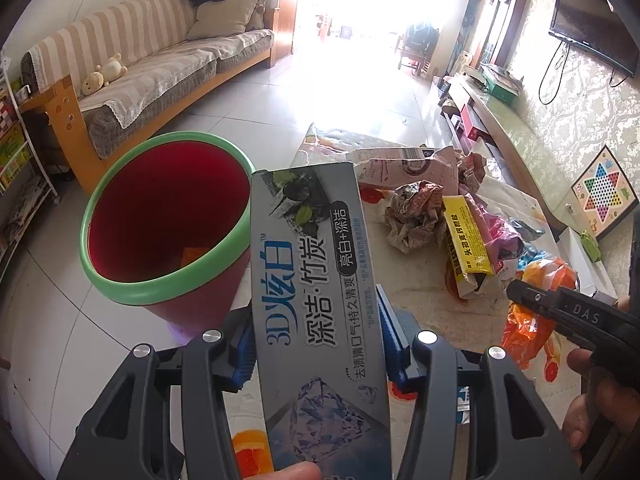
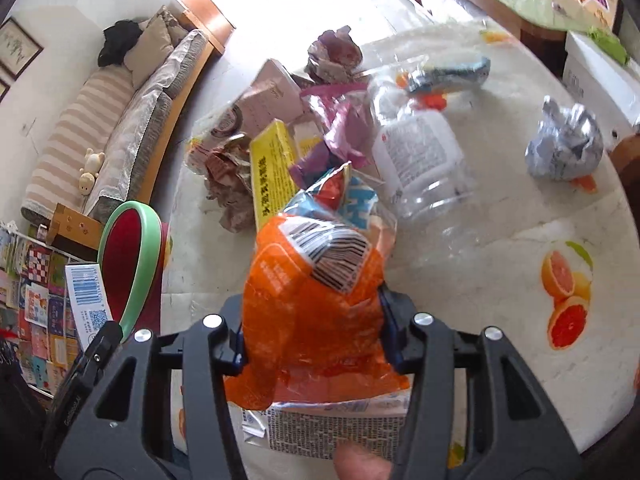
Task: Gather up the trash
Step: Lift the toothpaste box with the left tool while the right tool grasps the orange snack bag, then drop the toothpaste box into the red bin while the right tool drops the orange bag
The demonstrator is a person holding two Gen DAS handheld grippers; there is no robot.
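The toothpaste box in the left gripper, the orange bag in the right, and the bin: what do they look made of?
Toothpaste box: likely glossy coated cardboard, with flat faces, crisp edges and printed sheen.
Orange bag: thin plastic film, translucent and crinkled, bunched between the pads.
Bin: probably moulded plastic, with a smooth red wall and a pale green rim; the look alone cannot confirm it.

One red bin [image 1: 160,216], one grey toothpaste box [image 1: 316,304], one yellow box [image 1: 468,240], one orange bag [image 2: 316,312], one clear bottle [image 2: 424,160], one pink carton [image 2: 272,100], one foil wad [image 2: 566,146], two grippers [image 1: 316,344] [image 2: 316,344], two plush toys [image 1: 105,74], one sofa [image 1: 160,64], one TV [image 1: 592,28].
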